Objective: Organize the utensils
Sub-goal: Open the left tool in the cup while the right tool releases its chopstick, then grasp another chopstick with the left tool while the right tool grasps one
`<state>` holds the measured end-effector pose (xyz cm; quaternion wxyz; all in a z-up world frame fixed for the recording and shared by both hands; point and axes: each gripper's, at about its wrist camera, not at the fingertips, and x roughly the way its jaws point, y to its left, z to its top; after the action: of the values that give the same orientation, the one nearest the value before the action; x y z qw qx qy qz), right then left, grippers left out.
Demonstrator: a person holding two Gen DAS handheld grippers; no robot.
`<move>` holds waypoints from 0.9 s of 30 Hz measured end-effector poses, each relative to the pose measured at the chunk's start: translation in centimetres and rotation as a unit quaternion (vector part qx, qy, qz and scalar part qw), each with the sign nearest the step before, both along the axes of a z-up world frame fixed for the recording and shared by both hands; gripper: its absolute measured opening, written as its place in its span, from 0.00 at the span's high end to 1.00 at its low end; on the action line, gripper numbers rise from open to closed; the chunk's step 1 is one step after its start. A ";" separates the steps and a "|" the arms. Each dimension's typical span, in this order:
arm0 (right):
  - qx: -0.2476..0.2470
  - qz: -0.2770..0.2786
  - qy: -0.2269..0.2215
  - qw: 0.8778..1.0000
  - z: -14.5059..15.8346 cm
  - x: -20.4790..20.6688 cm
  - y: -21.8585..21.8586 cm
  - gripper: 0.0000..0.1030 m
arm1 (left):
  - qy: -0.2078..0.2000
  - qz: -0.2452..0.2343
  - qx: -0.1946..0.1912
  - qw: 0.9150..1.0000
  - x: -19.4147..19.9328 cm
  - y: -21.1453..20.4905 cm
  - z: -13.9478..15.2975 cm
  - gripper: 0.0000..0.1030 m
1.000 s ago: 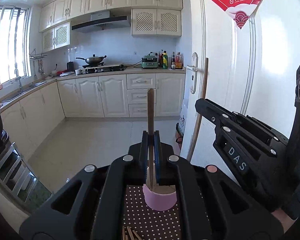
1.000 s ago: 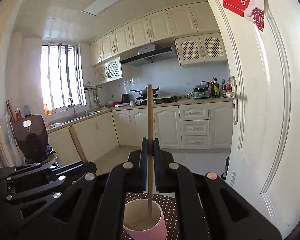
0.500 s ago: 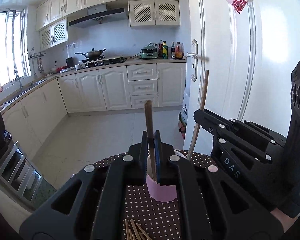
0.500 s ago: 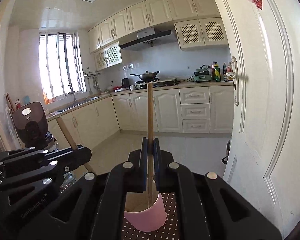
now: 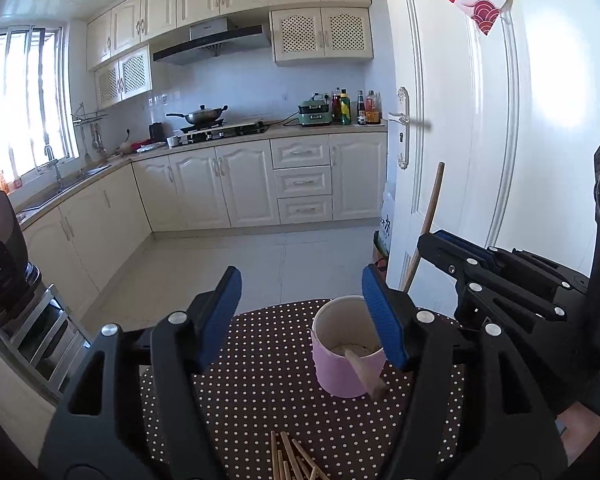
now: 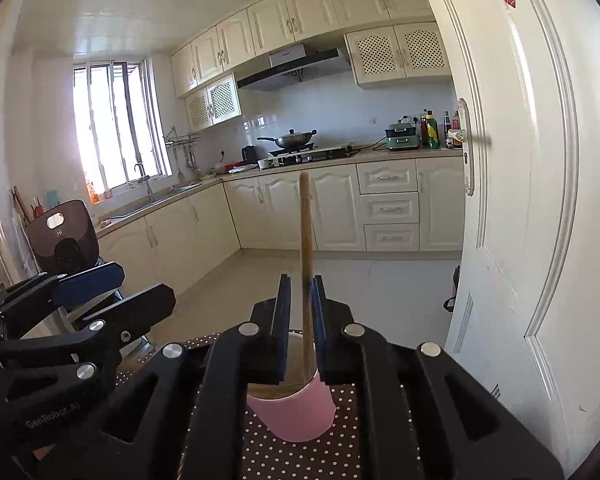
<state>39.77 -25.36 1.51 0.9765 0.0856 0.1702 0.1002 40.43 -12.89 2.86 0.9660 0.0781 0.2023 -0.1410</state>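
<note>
My left gripper (image 5: 302, 312) is spread wide, one chopstick (image 5: 362, 370) leaning inside the pink cup (image 5: 342, 368) beside its right finger. My right gripper (image 6: 300, 308) pinches an upright chopstick (image 6: 306, 240) over the cup.

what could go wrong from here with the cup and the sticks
1. The right gripper holds its chopstick over the pink cup; its jaws look slightly parted, so the stick may drop crooked and miss.
2. The chopstick already in the cup leans over the rim, so a bump could flip it out or tip the cup.
3. The open left gripper straddles the cup and could knock it when moving toward the loose chopsticks.
</note>
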 end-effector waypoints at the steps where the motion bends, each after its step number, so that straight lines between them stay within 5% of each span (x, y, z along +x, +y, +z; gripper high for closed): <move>1: 0.003 0.001 0.001 1.000 0.1 -0.2 -0.1 0.85 | 0.000 0.002 0.000 1.000 -0.2 0.2 0.1 0.36; 5: 0.007 0.004 0.005 1.000 0.7 -1.6 -0.1 0.74 | 0.001 0.006 0.002 1.000 -1.3 1.3 0.3 0.35; 15: -0.014 0.023 0.033 0.999 0.4 -5.3 1.1 0.66 | 0.026 0.008 0.009 1.000 -5.4 5.9 -0.7 0.33; 27: -0.036 0.079 0.160 0.983 -6.5 -6.8 4.3 0.66 | 0.162 -0.030 0.043 0.985 -7.0 7.2 -8.8 0.34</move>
<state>33.00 -21.10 -4.99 0.9284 0.0513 0.3336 0.1555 33.44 -5.65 -5.94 0.9114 0.1013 0.3598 -0.1723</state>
